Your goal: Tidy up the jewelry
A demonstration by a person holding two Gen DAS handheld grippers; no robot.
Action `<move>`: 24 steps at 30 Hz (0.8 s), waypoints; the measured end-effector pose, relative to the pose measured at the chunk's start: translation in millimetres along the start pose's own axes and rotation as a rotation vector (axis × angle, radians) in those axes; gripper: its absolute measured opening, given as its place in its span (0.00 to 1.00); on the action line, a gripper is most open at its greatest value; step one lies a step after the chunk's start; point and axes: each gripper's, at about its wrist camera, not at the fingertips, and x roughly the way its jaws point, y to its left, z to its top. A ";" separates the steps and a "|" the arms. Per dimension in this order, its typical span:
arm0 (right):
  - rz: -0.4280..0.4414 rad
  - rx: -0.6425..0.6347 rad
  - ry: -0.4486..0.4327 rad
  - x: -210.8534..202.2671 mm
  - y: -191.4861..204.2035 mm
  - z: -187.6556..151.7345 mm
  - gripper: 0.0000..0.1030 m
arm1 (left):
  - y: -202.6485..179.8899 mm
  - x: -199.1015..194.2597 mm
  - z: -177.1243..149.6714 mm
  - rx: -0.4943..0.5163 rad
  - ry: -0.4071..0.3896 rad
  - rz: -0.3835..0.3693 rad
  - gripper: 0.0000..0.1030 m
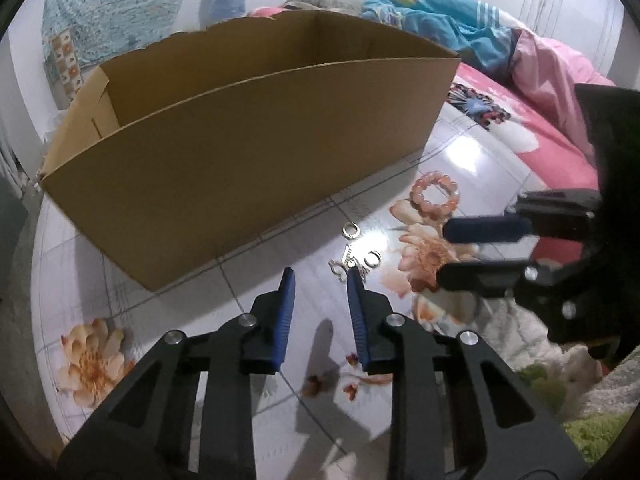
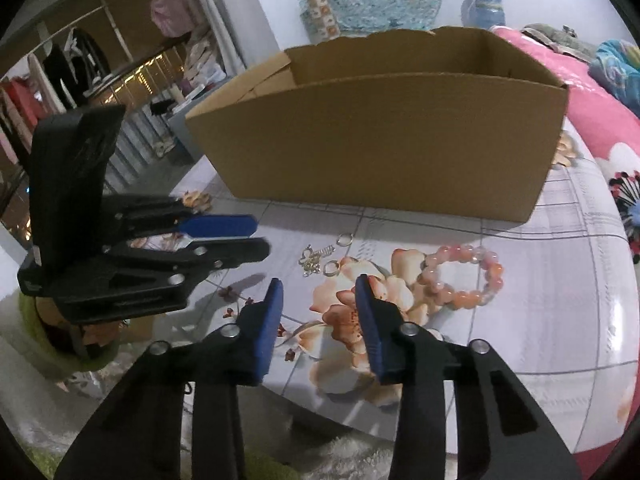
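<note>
Left gripper (image 1: 318,276): jaws part-open, blue pads apart, nothing between them. Tips hang just short of the small silver jewelry cluster (image 1: 354,258); right pad tip overlaps its near edge in the left wrist view, contact can't be confirmed.

Right gripper (image 2: 318,286): jaws also part-open, empty, pads over the printed orange flower on the surface (image 2: 540,320). No grip on anything.

Jewelry on the surface, all loose:
- silver cluster, rings plus a short chain and charm piece, between the two grippers and the box; in the right wrist view it lies just beyond the right gripper's left pad.
- pink-orange bead bracelet (image 2: 460,276), flat, just beyond and right of the right gripper's right pad, apart from the silver pieces.

Behind them: open cardboard box (image 2: 376,140), upright, near wall facing both cameras, torn back rim; its inside floor is hidden. Jewelry sits in front of it, outside.

Further back: pink bedding (image 1: 552,80) and a blue blanket (image 1: 440,12) at right.
</note>
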 end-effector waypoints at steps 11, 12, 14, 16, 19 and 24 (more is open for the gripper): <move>0.050 -0.034 0.020 23.3 7.6 4.6 0.17 | -9.5 27.9 14.9 0.060 0.025 0.035 0.24; 0.055 -0.031 0.026 25.9 7.6 4.2 0.17 | -9.7 29.1 14.8 0.063 0.027 0.033 0.24; 0.063 -0.020 0.032 28.6 6.5 3.3 0.17 | -9.5 34.3 12.7 0.075 0.048 0.054 0.24; 0.070 -0.012 0.038 30.8 6.3 3.8 0.17 | -8.8 35.2 10.4 0.084 0.045 0.064 0.24; 0.071 -0.013 0.038 32.4 7.0 4.6 0.17 | -2.6 33.3 8.7 0.079 0.047 0.070 0.24; 0.064 -0.009 0.046 37.4 8.0 5.8 0.17 | 12.6 28.5 4.4 0.038 0.045 0.064 0.24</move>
